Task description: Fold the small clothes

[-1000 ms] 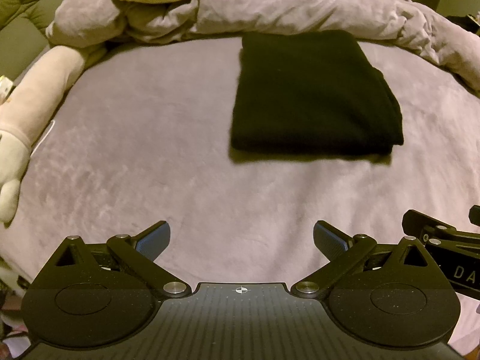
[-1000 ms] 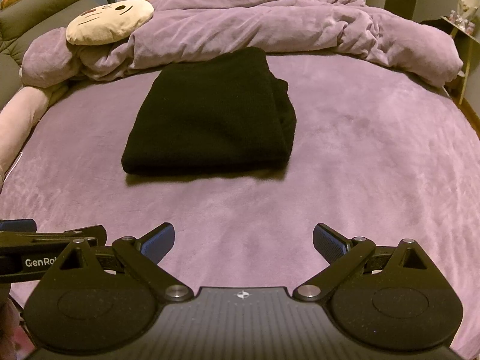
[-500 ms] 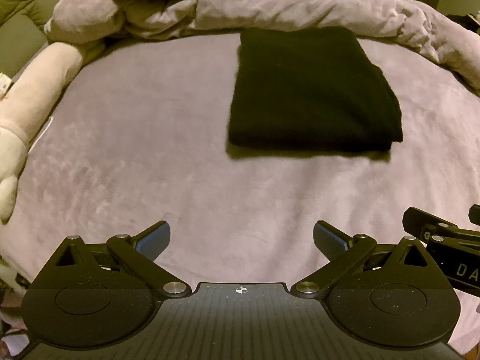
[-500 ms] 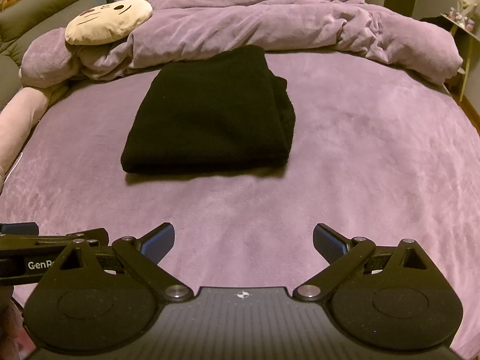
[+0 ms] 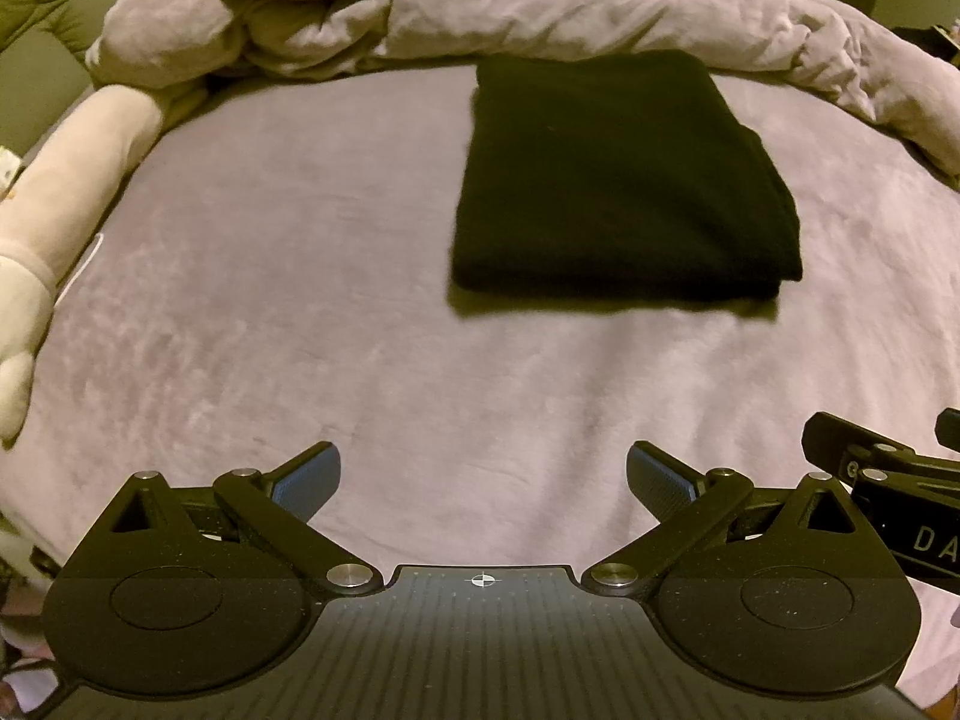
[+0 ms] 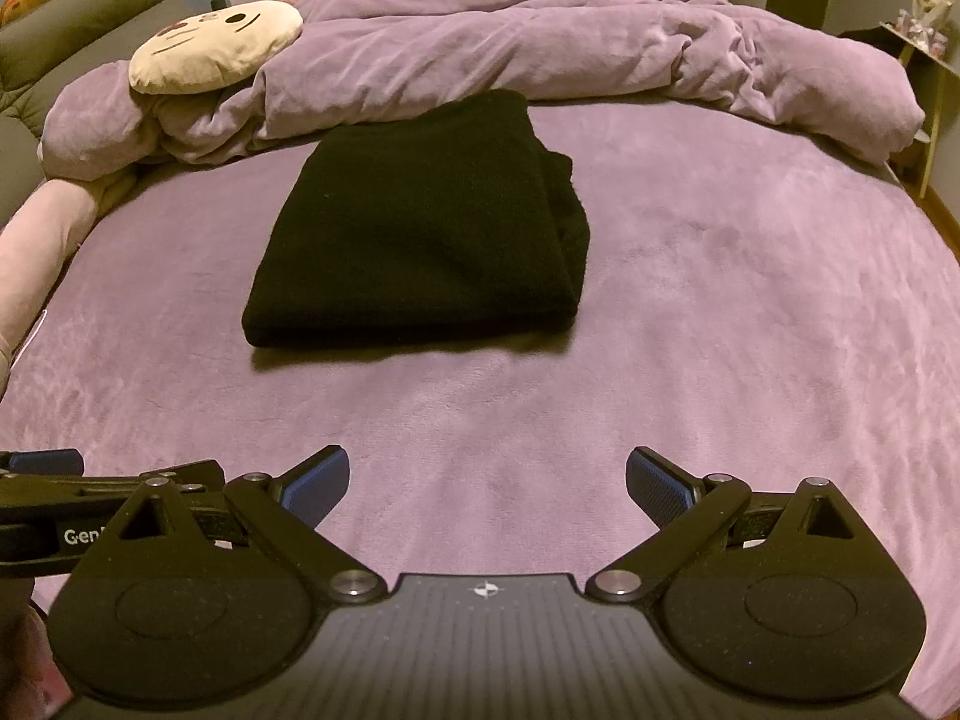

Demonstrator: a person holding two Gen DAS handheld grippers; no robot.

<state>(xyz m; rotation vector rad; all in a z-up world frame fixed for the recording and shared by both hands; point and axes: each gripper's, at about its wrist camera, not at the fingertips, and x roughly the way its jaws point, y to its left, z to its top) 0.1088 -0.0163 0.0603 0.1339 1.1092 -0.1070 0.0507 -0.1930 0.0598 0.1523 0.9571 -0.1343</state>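
A black garment (image 6: 420,228) lies folded in a thick rectangle mid-bed on the purple sheet (image 6: 750,312), well ahead of both claws. The left claw (image 5: 483,477) and right claw (image 6: 486,477) gape wide, holding nothing. The garment looks soft, floppy and light; pinching a near corner seems best.

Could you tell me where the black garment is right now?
The black garment lies folded mid-bed, just before the rumpled duvet, ahead of both open grippers.
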